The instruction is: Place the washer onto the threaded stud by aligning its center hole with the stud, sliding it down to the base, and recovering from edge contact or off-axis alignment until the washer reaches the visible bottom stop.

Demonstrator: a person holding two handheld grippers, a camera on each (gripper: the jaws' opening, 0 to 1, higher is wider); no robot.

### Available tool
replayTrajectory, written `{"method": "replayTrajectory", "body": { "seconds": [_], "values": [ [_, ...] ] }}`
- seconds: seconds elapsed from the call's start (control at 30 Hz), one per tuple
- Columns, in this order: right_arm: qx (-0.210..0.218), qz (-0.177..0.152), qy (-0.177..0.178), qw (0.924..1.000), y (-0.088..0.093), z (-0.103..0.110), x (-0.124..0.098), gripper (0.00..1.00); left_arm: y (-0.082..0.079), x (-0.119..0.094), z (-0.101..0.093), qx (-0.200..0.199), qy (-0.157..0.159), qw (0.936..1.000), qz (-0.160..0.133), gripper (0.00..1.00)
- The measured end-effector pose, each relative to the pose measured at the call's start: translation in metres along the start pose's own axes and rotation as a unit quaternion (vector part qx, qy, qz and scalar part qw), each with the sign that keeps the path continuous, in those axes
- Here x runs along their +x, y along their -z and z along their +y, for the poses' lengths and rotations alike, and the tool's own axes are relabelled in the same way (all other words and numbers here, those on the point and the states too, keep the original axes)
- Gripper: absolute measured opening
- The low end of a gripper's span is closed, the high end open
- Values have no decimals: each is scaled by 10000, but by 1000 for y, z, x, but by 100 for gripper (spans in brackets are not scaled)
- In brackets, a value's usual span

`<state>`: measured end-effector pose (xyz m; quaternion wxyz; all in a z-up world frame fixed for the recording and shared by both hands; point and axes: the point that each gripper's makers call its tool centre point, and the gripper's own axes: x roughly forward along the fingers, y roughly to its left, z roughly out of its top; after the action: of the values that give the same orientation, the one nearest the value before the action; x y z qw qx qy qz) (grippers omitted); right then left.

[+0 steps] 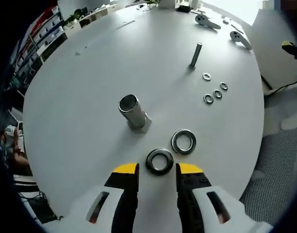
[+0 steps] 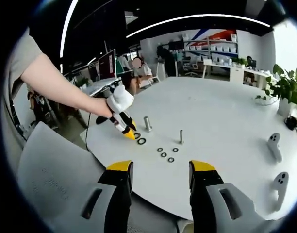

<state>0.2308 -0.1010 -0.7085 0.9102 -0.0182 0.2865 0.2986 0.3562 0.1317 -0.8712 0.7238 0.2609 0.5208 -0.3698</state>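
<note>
The large washer [image 1: 159, 161] is lying flat on the white round table [image 1: 80, 107], low in the centre of the left gripper view, just beyond the yellow tips of the left gripper [image 1: 157, 169]. The jaws of this gripper are standing wide apart, one on each side of the washer, and are holding nothing. A second large washer [image 1: 183, 141] is lying just beside it, up and to the right. The thick threaded stud [image 1: 132, 112] is standing on its square base at the centre of the frame. A thin stud [image 1: 195, 55] is standing in the upper right, with four small washers [image 1: 215, 88] below it. Two white controllers [image 1: 221, 28] are lying at the top right.

In the right gripper view, the right gripper [image 2: 161, 171] is hanging at the bottom centre over the table edge, jaws wide and empty. The left gripper is showing left of centre, held by a person's arm [image 2: 61, 87]. A potted plant [image 2: 284, 90] is standing at the right edge.
</note>
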Motion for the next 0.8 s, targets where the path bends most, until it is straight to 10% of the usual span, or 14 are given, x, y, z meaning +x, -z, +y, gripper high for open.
{"method": "replayTrajectory", "body": {
  "seconds": [0.2, 0.8],
  "values": [
    [43, 16, 29, 10000, 1, -2, 0, 48, -2, 3, 0, -251, 83, 9996, -10, 28],
    [65, 36, 43, 10000, 3, -2, 0, 47, -4, 7, -4, 1013, 209, 9923, 683, 21]
  ]
}}
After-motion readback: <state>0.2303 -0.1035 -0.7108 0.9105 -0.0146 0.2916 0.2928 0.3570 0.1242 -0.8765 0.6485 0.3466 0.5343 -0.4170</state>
